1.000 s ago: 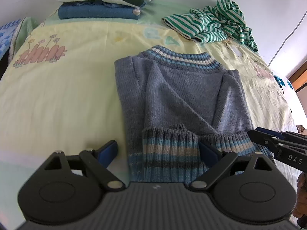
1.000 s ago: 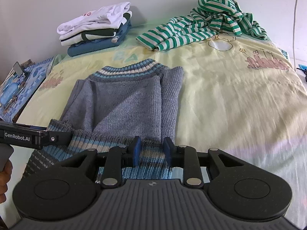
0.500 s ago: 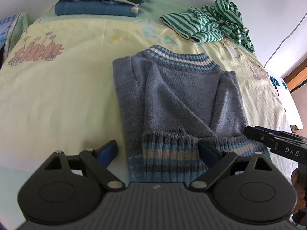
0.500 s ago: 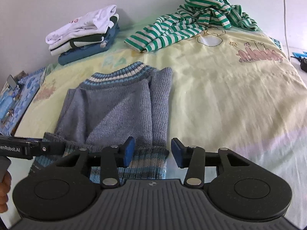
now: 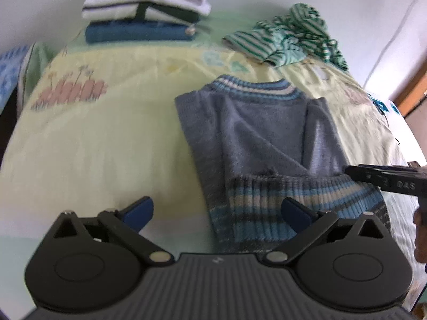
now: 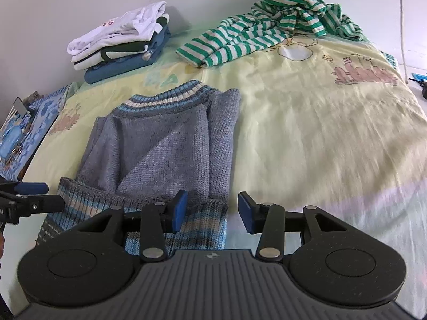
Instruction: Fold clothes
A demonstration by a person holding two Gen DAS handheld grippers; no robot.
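Left wrist view: the left gripper [image 5: 217, 212] hangs over the near hem of the sweater [image 5: 263, 144], its jaws opening wide. The right pad sits over the striped hem and the left pad over the bare sheet [image 5: 101, 144], and neither presses the knit. The sweater lies flat, sleeves folded in, collar far. The right gripper [image 5: 355, 172] reaches in from the right at the hem's far corner. Far left sits a stack [image 5: 145, 13] of folded clothes; far right lies a crumpled striped top [image 5: 291, 37].

Right wrist view: the right gripper [image 6: 212, 209] stands with jaws apart over the sweater's [image 6: 165, 144] near right corner. The left pad is over the hem and the right pad over the sheet [image 6: 320, 133]; nothing is clamped. The left gripper [image 6: 40, 194] pokes in from the left beside the hem. The stack [image 6: 120, 42] and the striped top [image 6: 272, 29] lie far, against a white wall [image 6: 80, 0].
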